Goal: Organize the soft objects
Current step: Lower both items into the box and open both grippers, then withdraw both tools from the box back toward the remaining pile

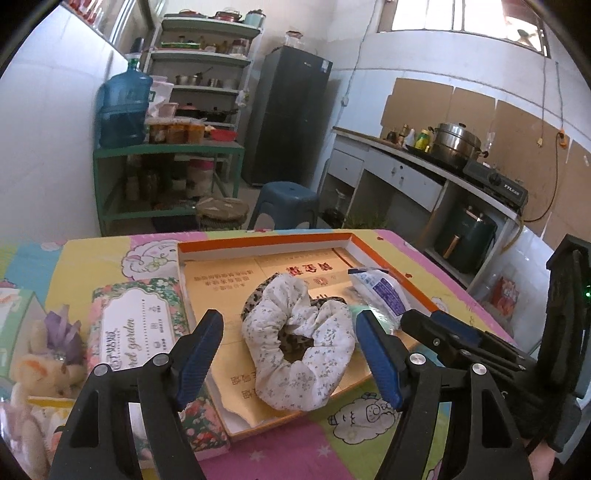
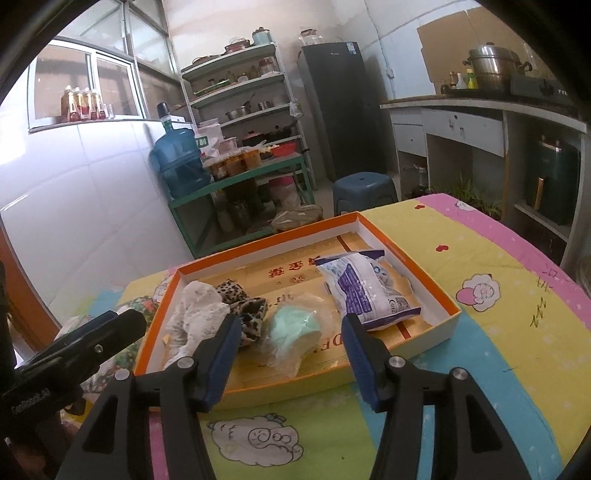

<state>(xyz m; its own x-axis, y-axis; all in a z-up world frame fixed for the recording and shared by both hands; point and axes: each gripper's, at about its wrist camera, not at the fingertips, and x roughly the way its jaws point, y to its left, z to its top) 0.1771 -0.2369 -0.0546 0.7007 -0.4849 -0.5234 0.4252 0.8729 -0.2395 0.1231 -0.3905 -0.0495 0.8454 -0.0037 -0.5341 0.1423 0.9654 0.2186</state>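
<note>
inside, white scrunchie (image 1: pixel 299 354), orange box (image 1: pixel 266 242)

white tiled walls (image 2: pixel 74 192), fridge (image 1: pixel 288 114), shelves (image 1: pixel 207 62), daylit window (image 1: pixel 461 14)

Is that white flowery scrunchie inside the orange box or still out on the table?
Inside. The white scrunchie lies on the floor of the orange box, within its walls, partly over a leopard-print scrunchie.

Both cams sit just behind own jaws, tilted down, close over tray (image 1: pixel 354 240). Left cam looks from tray's near-left side, right cam from its near-right corner. Shared: tray, white scrunchie (image 2: pixel 195 314), blue-white packet (image 1: pixel 384 291), shelves, fridge (image 2: pixel 340 107) at back.
</note>
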